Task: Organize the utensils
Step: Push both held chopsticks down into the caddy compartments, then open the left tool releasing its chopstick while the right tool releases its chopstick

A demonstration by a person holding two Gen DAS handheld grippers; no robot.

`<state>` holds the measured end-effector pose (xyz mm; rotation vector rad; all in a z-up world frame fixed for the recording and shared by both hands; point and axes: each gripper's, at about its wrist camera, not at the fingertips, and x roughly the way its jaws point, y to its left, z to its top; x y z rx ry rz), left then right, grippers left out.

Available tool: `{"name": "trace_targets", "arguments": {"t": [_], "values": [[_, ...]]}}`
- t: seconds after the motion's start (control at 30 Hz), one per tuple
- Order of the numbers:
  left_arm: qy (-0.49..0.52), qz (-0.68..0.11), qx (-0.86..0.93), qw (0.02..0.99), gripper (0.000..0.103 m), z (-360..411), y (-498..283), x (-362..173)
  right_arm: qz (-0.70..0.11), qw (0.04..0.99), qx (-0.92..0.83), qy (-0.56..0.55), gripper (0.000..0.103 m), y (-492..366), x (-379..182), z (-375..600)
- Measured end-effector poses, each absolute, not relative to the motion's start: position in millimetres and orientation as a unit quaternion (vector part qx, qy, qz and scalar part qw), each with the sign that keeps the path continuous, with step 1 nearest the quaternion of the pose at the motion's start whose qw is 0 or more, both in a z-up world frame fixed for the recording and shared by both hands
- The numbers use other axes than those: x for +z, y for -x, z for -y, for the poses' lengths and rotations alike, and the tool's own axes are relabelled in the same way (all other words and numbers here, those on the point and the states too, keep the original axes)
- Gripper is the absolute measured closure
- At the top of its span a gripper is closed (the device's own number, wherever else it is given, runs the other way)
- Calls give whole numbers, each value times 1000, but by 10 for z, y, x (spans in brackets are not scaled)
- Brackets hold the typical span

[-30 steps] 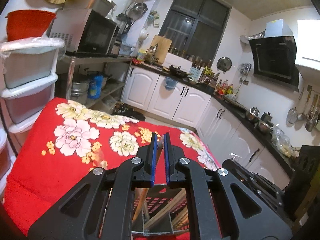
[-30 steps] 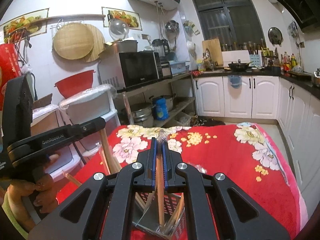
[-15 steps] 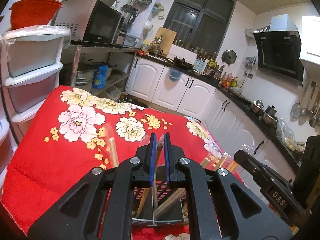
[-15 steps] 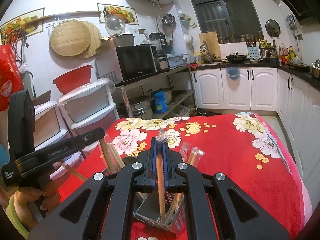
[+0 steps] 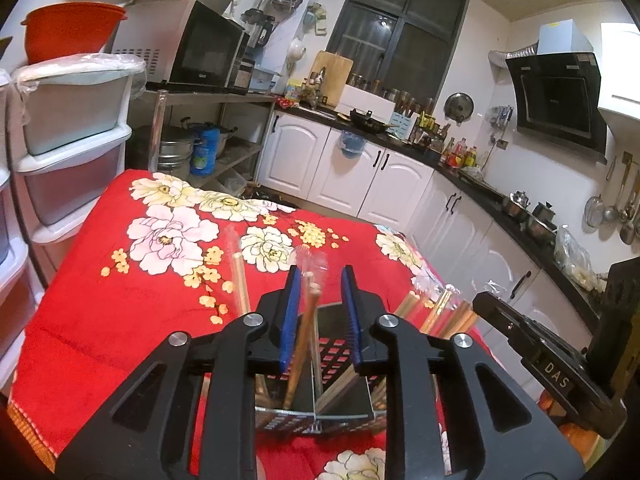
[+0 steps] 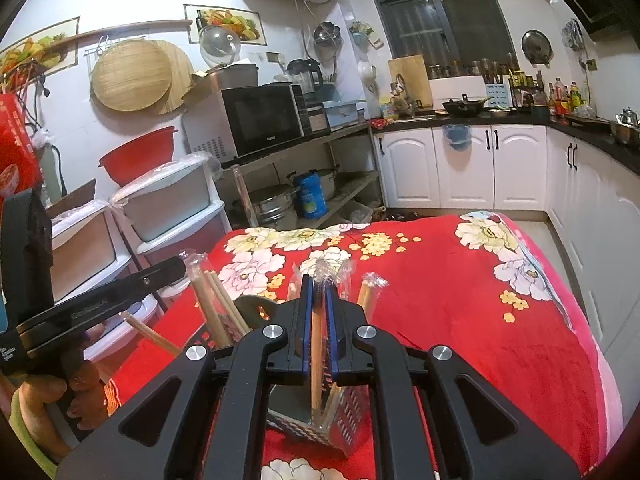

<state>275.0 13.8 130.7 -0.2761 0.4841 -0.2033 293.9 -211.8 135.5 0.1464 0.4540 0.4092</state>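
Pinching a wrapped chopstick pair (image 6: 317,344), right gripper (image 6: 318,300) hangs over the holder (image 6: 344,420) on red floral cloth (image 6: 460,300). Left gripper (image 5: 320,292), jaws just opening, stands apart w/ chopsticks (image 5: 304,332) loose between, standing in holder (image 5: 320,404).

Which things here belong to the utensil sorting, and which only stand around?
Job:
- left tongs, just opened
- right tongs, shut on wrapped chopsticks
- chopsticks between the left pads
- black holder

Around:
- microwave
- red bowl
- flowered cloth
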Motion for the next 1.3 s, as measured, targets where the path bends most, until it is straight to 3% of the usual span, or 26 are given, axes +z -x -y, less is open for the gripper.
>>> {"name": "trace_targets", "arguments": {"t": [0.5,0.7,0.77,1.3], "values": [[151,-237,-89,955,69,-285,-2463,1293,-231,949,203,-70,88,-2839,1298,2154],[146,-233,-84,958,57,-292,-2268,1323,-225,950,207,-68,80,-2721,1301,2187],[143,-230,-80,959,50,-299,-2196,1332,-222,950,208,-66,72,-2684,1322,2181],[144,-252,-48,956,25,-426,-1847,1047,-236,945,223,-43,45,-2445,1244,2077]]}}
